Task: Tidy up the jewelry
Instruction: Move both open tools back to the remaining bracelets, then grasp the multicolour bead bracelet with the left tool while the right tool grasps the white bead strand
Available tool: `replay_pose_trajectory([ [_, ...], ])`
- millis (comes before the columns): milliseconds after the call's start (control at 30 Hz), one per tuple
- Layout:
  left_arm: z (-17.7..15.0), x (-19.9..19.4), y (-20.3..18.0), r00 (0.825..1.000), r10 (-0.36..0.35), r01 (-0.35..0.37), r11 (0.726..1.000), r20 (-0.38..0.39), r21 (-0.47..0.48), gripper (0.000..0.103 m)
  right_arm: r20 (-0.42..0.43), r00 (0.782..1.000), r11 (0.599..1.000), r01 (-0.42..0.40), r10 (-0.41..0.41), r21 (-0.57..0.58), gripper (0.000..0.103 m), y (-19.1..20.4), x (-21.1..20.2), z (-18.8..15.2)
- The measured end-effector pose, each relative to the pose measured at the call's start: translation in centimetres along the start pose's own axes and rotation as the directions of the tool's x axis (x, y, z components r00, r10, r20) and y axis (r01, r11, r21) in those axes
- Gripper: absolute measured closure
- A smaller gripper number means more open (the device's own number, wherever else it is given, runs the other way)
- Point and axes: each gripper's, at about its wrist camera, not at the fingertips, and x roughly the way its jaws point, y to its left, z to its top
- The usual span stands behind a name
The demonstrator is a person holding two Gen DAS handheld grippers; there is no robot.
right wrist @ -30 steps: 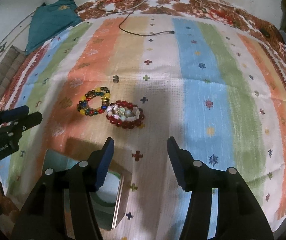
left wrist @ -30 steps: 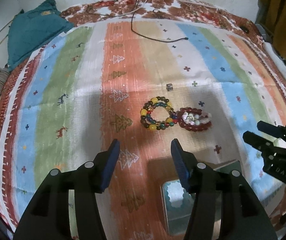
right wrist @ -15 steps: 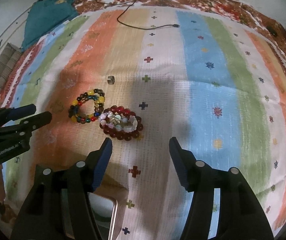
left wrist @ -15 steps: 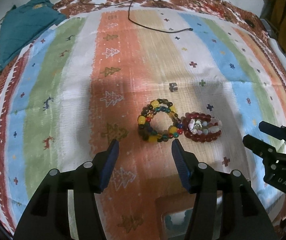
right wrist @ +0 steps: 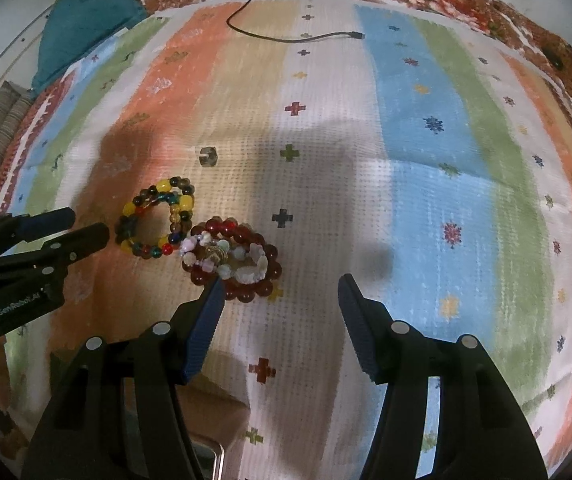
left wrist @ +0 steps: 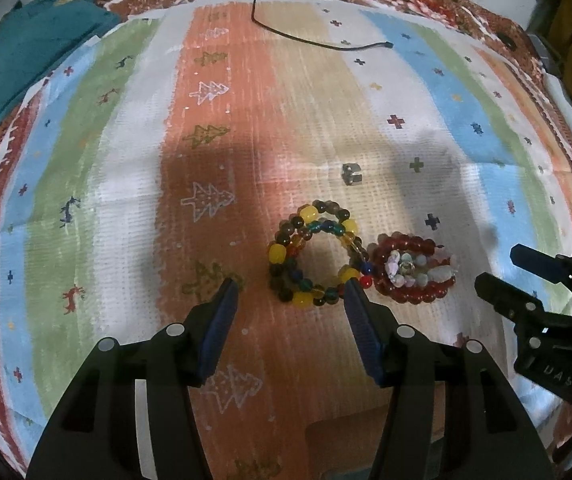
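While both grippers are pointed steeply down at a striped cloth (left wrist: 326, 128), two bead bracelets are seen lying on it side by side, touching. From the left wrist view, the mixed bracelet (left wrist: 313, 253) of yellow, green, brown and blue beads is found on the orange stripe, just beyond the tips of the left gripper (left wrist: 290, 294), nearer its right finger than its left. The jaws of that gripper are held apart, with nothing between them and only bare cloth framed in the gap. The red bracelet (left wrist: 412, 270), with a cluster of pale beads laid inside its ring, is placed just to the right of the mixed one. A small metal ring-like piece (left wrist: 352, 172) is seen a little farther off on the cloth, apart from both bracelets; what it is cannot be told.

From the right wrist view, the red bracelet (right wrist: 233, 261) is found just beyond the left fingertip of the right gripper (right wrist: 279, 286), whose tip overlaps the near edge of the bracelet in the picture; whether they touch cannot be told. These jaws are also held apart and nothing is gripped. The mixed bracelet (right wrist: 157, 216) lies farther left, with the left gripper (right wrist: 73, 226) close beside it.

A black cable (right wrist: 294, 38) is laid across the far part of the cloth, and a teal cloth (left wrist: 33, 48) is bunched at the far left corner
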Motion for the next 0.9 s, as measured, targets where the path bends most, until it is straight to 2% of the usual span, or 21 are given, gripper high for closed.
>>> replay_pose_trajectory([
  [367,1.0,2.2,-0.5,0.999,0.003,-0.003,1.0,-0.034,0.006,0.048,-0.034,0.999,1.0,0.011,-0.011,-0.011,0.045,0.4,2.2,0.9],
  [400,1.1,2.4,-0.4,0.999,0.002,-0.002,1.0,-0.037,0.003,0.048,-0.038,0.999,1.0,0.01,-0.011,-0.011,0.046,0.3,2.4,1.0],
  [467,1.3,2.7,-0.4,0.999,0.003,-0.003,1.0,-0.04,-0.002,0.048,-0.05,0.999,1.0,0.008,-0.008,-0.01,0.055,0.2,2.9,1.1],
  [600,1.5,3.2,-0.7,0.999,0.005,-0.004,1.0,-0.05,0.012,0.048,-0.062,0.998,1.0,0.008,-0.009,-0.01,0.057,0.2,3.6,1.2],
  [667,1.7,3.6,-1.0,0.998,0.006,-0.005,1.0,-0.056,0.023,0.051,-0.062,0.998,1.0,0.008,-0.009,-0.013,0.059,0.3,3.7,1.4],
  [800,1.9,4.1,-1.5,0.998,0.008,-0.005,0.999,-0.065,0.036,0.065,-0.066,0.998,1.0,0.008,-0.01,-0.022,0.068,0.5,4.1,1.6],
  [900,2.0,4.4,-1.8,0.998,0.017,-0.014,0.999,-0.068,0.048,0.067,-0.07,0.998,0.999,0.0,-0.002,-0.032,0.072,0.7,4.2,1.6],
])
